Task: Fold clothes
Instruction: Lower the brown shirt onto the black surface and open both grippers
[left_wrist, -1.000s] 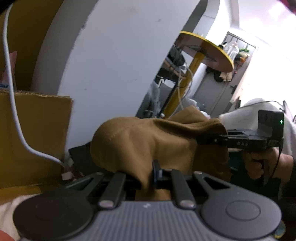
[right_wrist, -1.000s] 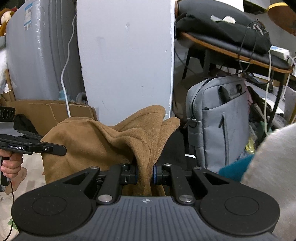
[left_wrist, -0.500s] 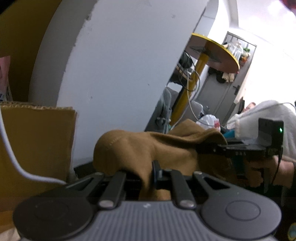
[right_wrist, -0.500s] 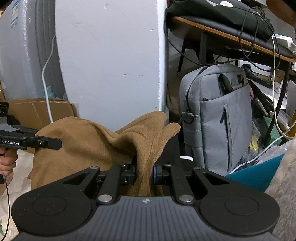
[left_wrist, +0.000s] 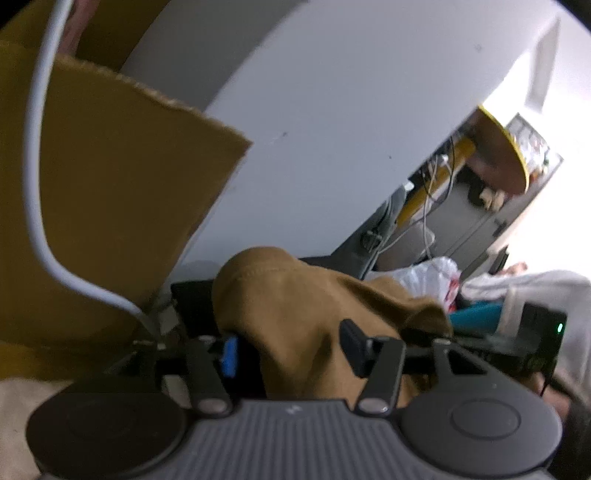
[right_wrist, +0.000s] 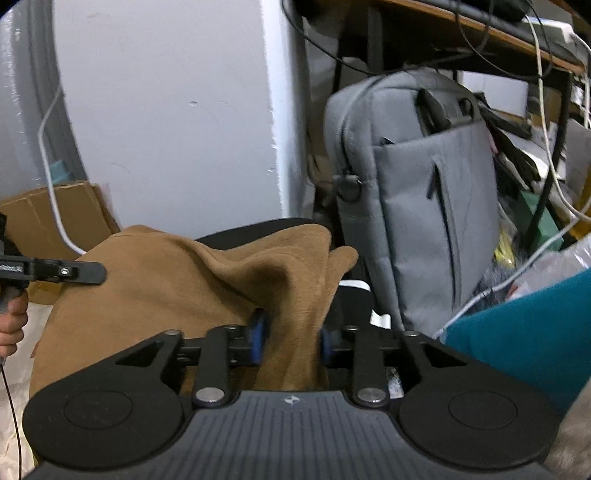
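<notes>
Brown garment: bunched, spanning both grippers, in front of white pillar.
Left gripper: jaws spread wide, cloth lying loose between them.
Right gripper: jaws parted, cloth fold between the blue pads.
Grey laptop bag: upright, right of the garment.
Cardboard: left, white cable across it.

Right gripper — jaws parted, brown garment bunched between them; left gripper at the garment's left edge — grey bag behind.
</notes>
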